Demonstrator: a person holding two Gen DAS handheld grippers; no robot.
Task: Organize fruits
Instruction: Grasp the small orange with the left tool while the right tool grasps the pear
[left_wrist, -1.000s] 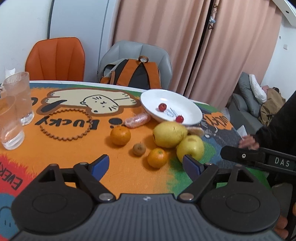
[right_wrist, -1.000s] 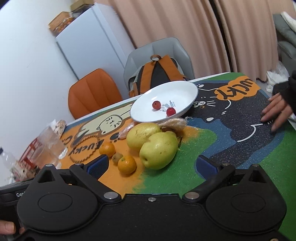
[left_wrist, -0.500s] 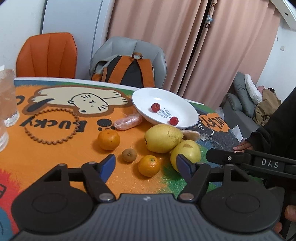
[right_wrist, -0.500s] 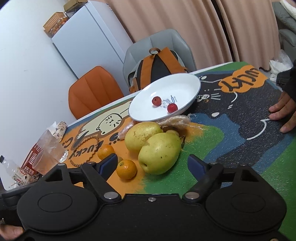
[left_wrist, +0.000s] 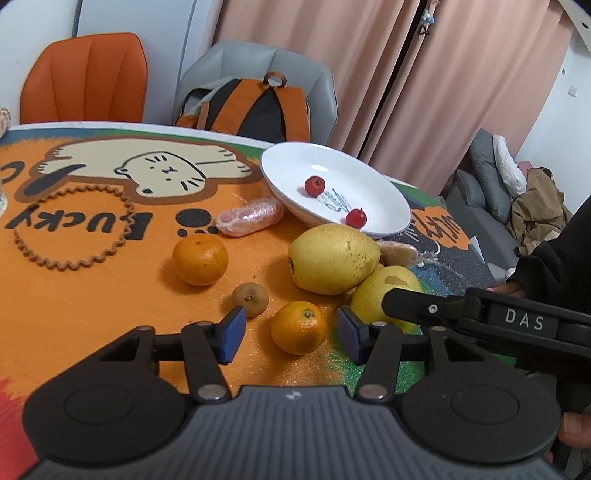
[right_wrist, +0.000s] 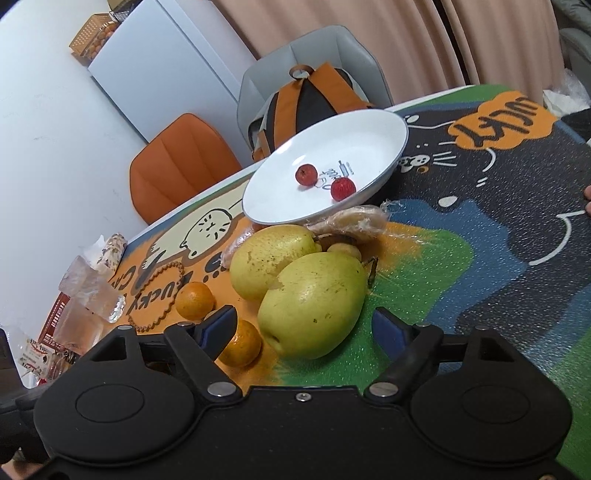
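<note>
— Near pear (right_wrist: 312, 304): lying on its side on the tabletop (right_wrist: 480, 258), long axis running from lower left up to upper right in the right wrist view, narrower end toward the white plate (right_wrist: 384, 127). Touching the far pear (right_wrist: 267, 258), also on its side and angled the same way.

— And from the left wrist view?

— Far pear (left_wrist: 332, 258) stretched left to right, blossom end to the left. Near pear (left_wrist: 391, 286) partly hidden behind the black finger of the right tongs (left_wrist: 402, 301). Near mandarin (left_wrist: 299, 326) with stem scar facing up, far mandarin (left_wrist: 200, 258) well to its left, small brown longan-like fruit (left_wrist: 250, 293) between them. Two small red fruits (left_wrist: 356, 217) resting in the plate.

— Pose of the tongs?

— Both tilted down toward the fruit cluster. Left tongs (left_wrist: 291, 334) closing, blue pads on either side of the near mandarin but apart from it, nothing gripped. Right tongs (right_wrist: 306, 328) roughly three-quarters open, pads flanking the near pear, no contact visible, nothing held.

— Differences from a second ago?

— Both closer and lower: fruit larger in each view, the glasses gone from the left view's edge. Left pads far narrower than before. Right pads narrower too, then steady. Fruits in the same spots.
</note>
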